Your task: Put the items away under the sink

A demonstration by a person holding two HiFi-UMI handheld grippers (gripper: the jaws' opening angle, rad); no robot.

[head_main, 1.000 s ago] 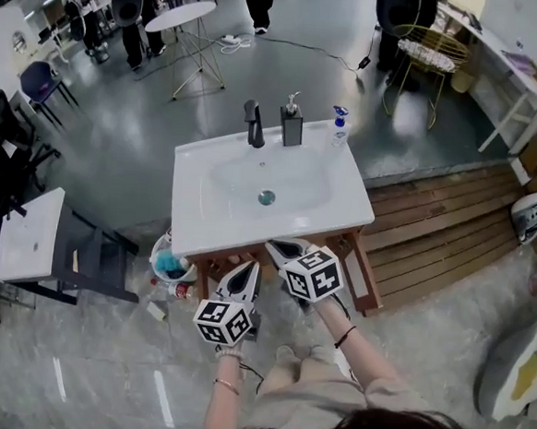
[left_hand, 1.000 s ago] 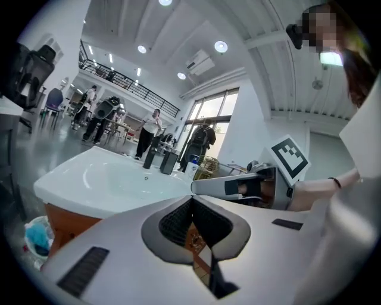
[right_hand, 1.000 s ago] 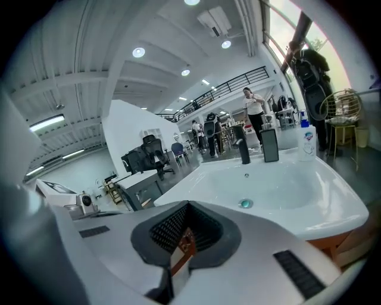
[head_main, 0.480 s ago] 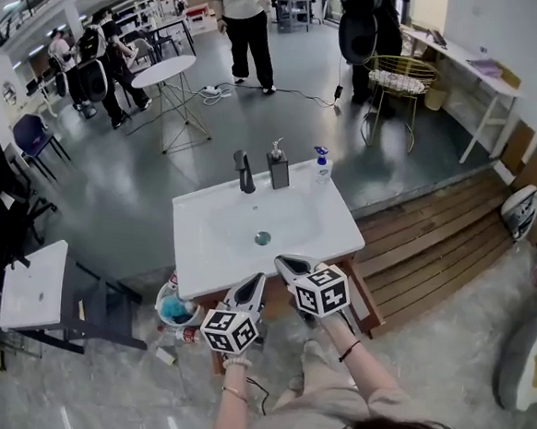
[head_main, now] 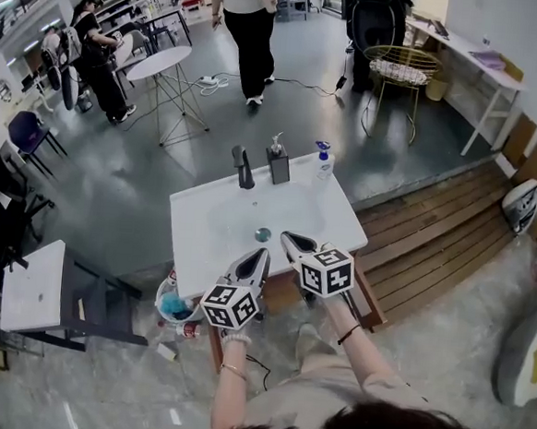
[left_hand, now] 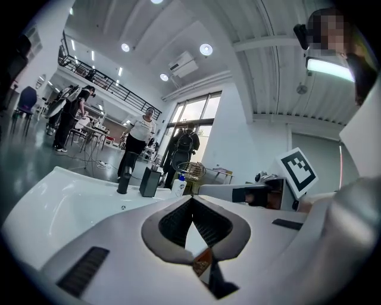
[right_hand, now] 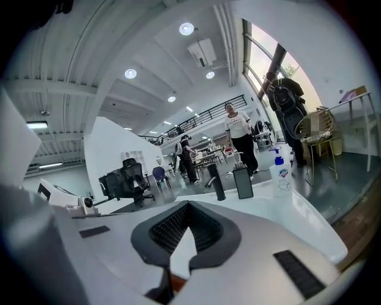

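Note:
A white sink (head_main: 203,222) on a wooden stand carries a black faucet (head_main: 242,167), a black soap dispenser (head_main: 278,163) and a clear bottle with a blue pump (head_main: 323,162) along its back edge. My left gripper (head_main: 256,257) and right gripper (head_main: 293,241) hover side by side over the sink's front edge, both shut and holding nothing. In the left gripper view the shut tips (left_hand: 191,199) point across the basin toward the faucet (left_hand: 124,179). In the right gripper view the tips (right_hand: 188,204) face the dispenser (right_hand: 243,181) and bottle (right_hand: 280,173).
A bucket with something blue in it (head_main: 176,305) stands on the floor at the sink's left. A white side table (head_main: 31,287) is further left and a wooden platform (head_main: 433,240) to the right. People (head_main: 247,22), a round table (head_main: 160,62) and a wire chair (head_main: 400,67) are behind.
Both grippers have risen together from below the sink's front edge to above it. The head view has lifted, showing more of the room behind.

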